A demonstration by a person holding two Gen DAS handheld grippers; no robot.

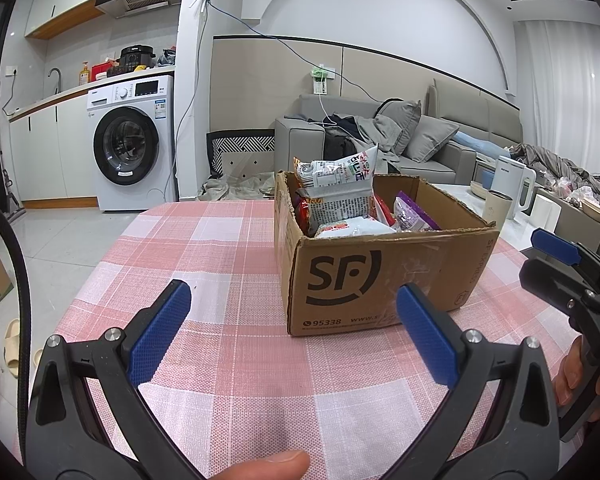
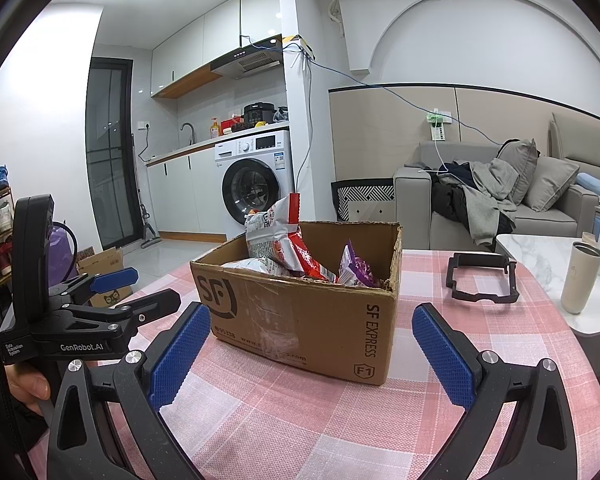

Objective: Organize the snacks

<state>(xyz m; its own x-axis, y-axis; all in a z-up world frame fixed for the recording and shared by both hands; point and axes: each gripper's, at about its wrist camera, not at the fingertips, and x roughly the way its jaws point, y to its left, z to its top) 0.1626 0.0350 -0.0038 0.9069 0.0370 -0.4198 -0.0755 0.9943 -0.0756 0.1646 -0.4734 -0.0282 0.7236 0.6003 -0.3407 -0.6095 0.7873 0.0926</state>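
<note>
Brown SF cardboard box [image 1: 380,264] of snack packets [image 1: 340,192] on pink checked tablecloth [image 1: 220,240], ahead of both. Left gripper [image 1: 294,312] wide open, empty; right gripper [image 2: 312,332] same. Box right of left centreline; right gripper looks squarer on.

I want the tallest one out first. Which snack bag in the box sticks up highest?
The white bag with red print, leaning at the box's far left end; the purple bag barely clears the rim.
</note>
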